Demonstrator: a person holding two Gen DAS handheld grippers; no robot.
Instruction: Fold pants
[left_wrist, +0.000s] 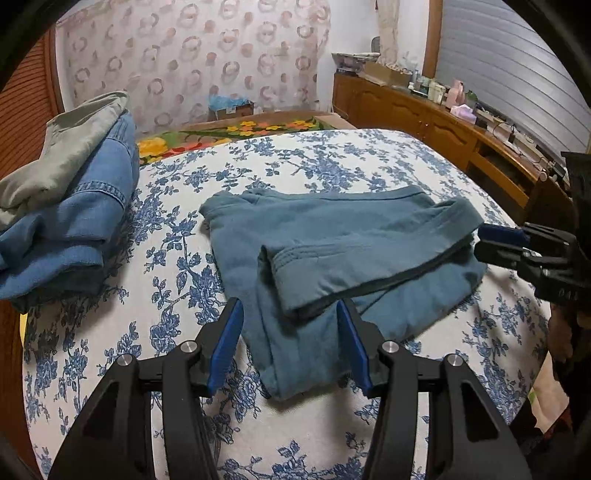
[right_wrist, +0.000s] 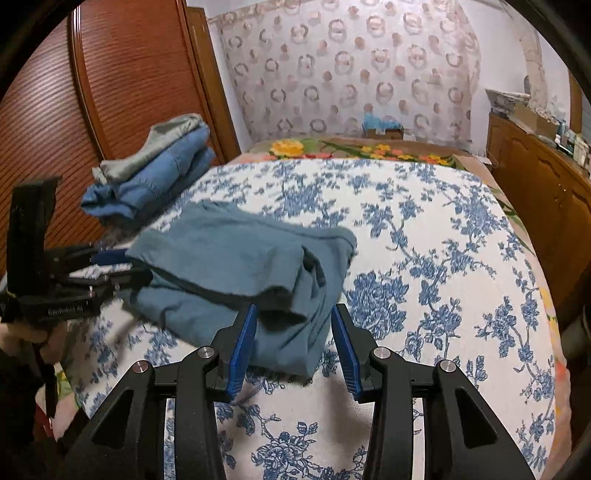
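Observation:
Teal pants (left_wrist: 343, 236) lie folded into a thick bundle on the blue-flowered bedspread (left_wrist: 177, 266). In the left wrist view my left gripper (left_wrist: 289, 306) stands open over the bundle's near corner, its blue pads on either side of the cloth without pressing it. My right gripper (left_wrist: 482, 242) comes in from the right at the pants' far edge. In the right wrist view the right gripper (right_wrist: 294, 308) is open too, with a corner of the pants (right_wrist: 229, 251) between its pads. The left gripper (right_wrist: 136, 266) reaches the bundle from the left.
A stack of folded denim and grey clothes (left_wrist: 74, 206) sits at the bed's left edge by a wooden slatted door (right_wrist: 55, 110). A wooden cabinet (left_wrist: 424, 110) with clutter on top runs along the right. A flowered blanket (left_wrist: 221, 136) shows at the bed's far end.

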